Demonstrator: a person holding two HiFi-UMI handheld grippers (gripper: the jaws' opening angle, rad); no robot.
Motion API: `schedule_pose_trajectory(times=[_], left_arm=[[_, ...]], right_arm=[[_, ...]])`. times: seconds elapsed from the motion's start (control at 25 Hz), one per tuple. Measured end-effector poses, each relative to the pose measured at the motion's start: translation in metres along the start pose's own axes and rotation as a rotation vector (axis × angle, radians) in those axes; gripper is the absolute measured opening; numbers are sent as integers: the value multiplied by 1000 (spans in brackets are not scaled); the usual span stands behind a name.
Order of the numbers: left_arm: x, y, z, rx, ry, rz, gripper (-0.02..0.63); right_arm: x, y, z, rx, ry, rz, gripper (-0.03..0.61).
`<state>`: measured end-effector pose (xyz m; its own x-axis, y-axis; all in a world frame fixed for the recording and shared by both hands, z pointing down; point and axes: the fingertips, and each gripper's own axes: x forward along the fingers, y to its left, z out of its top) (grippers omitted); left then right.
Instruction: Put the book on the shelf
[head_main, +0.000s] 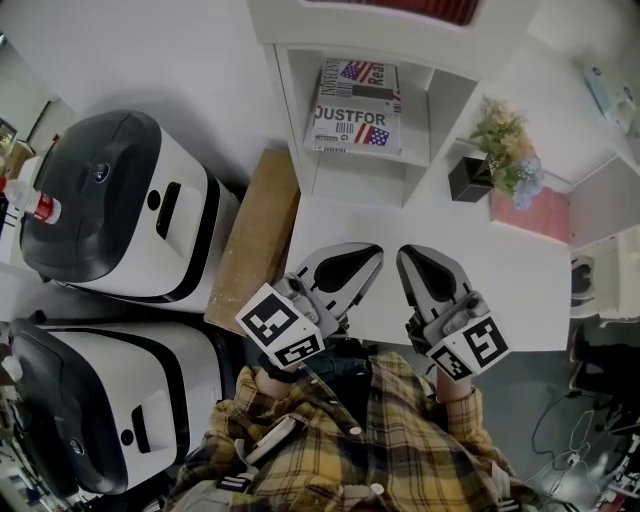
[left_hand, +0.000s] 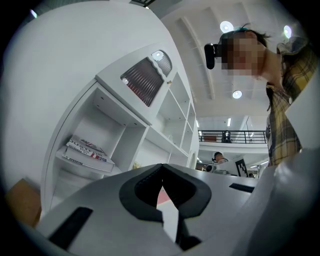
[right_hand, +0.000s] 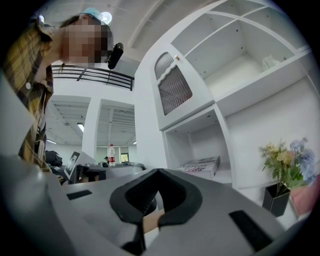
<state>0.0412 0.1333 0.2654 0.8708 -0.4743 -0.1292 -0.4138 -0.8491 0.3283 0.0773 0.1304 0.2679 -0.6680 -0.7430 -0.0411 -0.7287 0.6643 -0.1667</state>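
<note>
The book (head_main: 356, 106), white with flag print and black lettering, lies flat inside the white shelf's (head_main: 290, 95) lower compartment. It also shows in the left gripper view as the book (left_hand: 87, 153) and in the right gripper view as the book (right_hand: 201, 166). My left gripper (head_main: 368, 254) and right gripper (head_main: 410, 257) rest side by side above the white table (head_main: 520, 270), close to my body. Both are shut and hold nothing. Their jaws point toward the shelf.
A black pot with flowers (head_main: 497, 150) and a pink box (head_main: 532, 214) stand right of the shelf. A brown board (head_main: 256, 236) leans left of the table. Two white-and-black machines (head_main: 120, 205) stand on the floor at left.
</note>
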Motion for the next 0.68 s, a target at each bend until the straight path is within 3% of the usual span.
schedule_pose_trajectory(times=[0.68], left_arm=[[0, -6, 2, -1, -7, -19, 20]], right_arm=[[-6, 3, 5, 6, -25, -10, 17]])
